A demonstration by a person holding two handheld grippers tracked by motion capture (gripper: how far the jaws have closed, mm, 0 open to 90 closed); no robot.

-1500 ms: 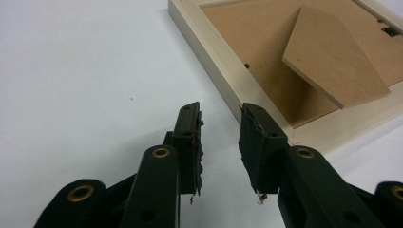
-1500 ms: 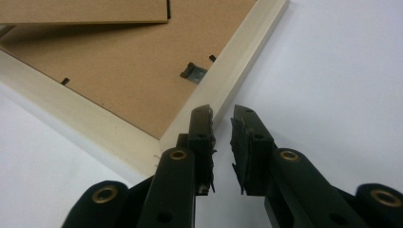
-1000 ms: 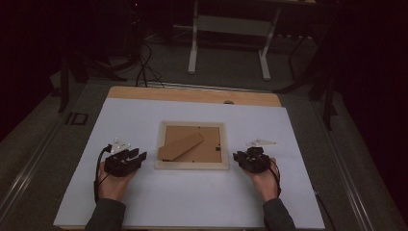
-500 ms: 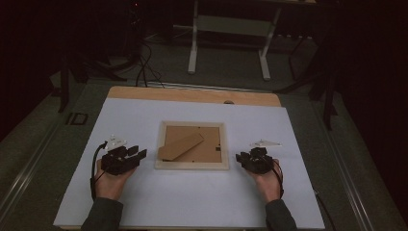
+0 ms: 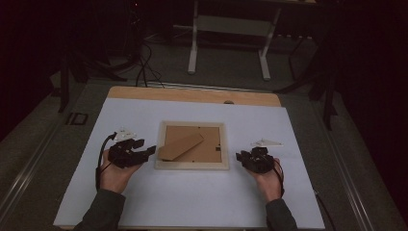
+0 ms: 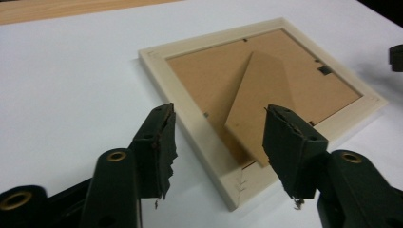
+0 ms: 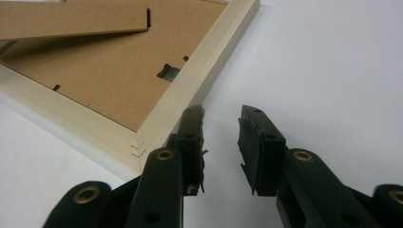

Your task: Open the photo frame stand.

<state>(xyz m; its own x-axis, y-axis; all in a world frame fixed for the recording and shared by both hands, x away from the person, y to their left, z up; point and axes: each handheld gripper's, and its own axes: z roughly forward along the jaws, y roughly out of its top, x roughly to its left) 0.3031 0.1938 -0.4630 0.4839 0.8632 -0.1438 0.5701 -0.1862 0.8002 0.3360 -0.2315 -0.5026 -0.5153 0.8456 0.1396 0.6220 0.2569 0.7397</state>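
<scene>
At nine o'clock of the white table cover [image 5: 192,202] we see the left hand [image 5: 111,175] holding the left gripper [image 5: 147,150], tips pointing toward three o'clock. In the left gripper view its jaws stand wide apart, straddling the near corner of the picture frame [image 6: 209,142] without touching it.

At the centre lies that pale wooden frame, face down, its brown backing board [image 5: 207,148] upward, with the folding stand [image 5: 181,147] resting on it, angled from seven toward one o'clock.

At three o'clock the right hand [image 5: 269,180] holds the right gripper [image 5: 237,156], tips toward nine o'clock. In the right gripper view [image 7: 221,124] its jaws are parted by a narrow gap, empty, one jaw just beside the frame's outer edge; we cannot tell whether it touches.
</scene>
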